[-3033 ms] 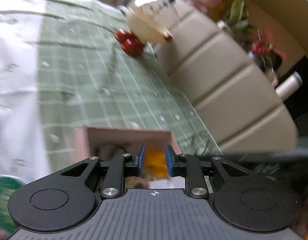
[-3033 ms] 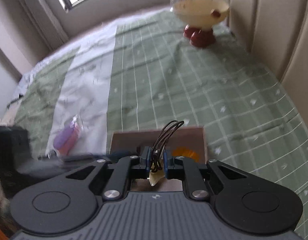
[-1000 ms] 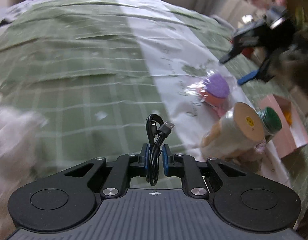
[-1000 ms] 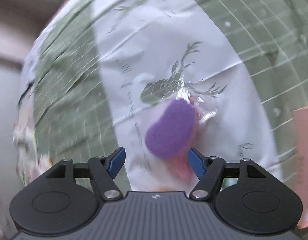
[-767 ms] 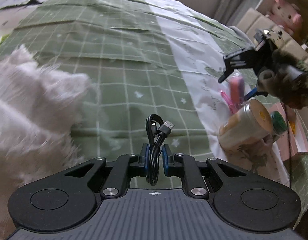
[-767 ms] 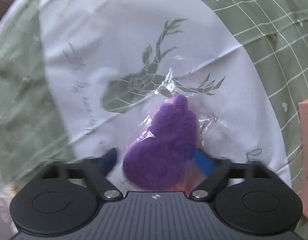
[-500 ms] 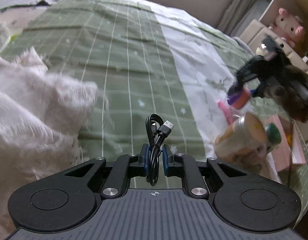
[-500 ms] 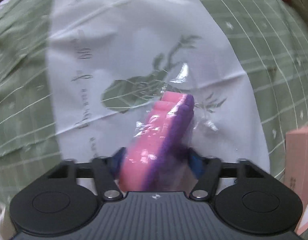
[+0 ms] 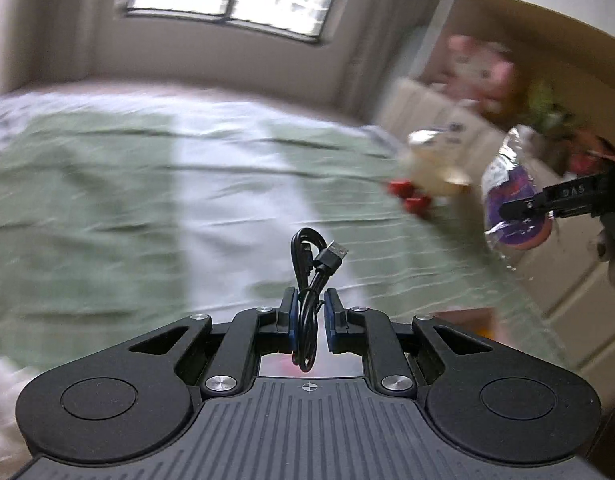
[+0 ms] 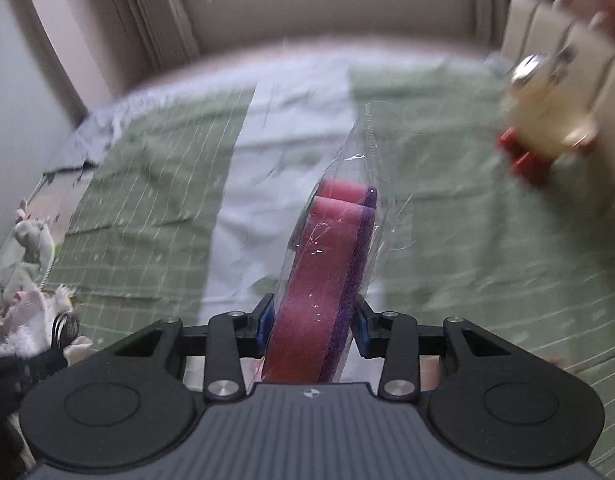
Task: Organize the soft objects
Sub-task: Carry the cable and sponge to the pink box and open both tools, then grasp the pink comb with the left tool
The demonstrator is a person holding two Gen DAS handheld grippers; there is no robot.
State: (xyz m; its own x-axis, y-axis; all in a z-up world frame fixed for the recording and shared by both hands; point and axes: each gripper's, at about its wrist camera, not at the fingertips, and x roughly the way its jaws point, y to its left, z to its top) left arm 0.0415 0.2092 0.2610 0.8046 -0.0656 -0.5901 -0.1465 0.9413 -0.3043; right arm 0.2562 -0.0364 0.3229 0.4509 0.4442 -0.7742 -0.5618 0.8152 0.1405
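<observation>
Right wrist view shows my right tool [image 10: 313,326] pinching the wrapped pink-and-purple sponge [image 10: 327,276] above the bed [image 10: 147,184], my left tool [image 9: 309,320] clamped on a coiled cable [image 9: 307,280], so both still need stowing, I judge.

A coiled USB cable [image 9: 309,276] stands between the left tool's [image 9: 309,316] jaws; a wrapped sponge [image 10: 327,280] between the right tool's [image 10: 313,328]. On the bed [image 10: 147,200], a plush toy [image 10: 547,120] at two o'clock.
</observation>
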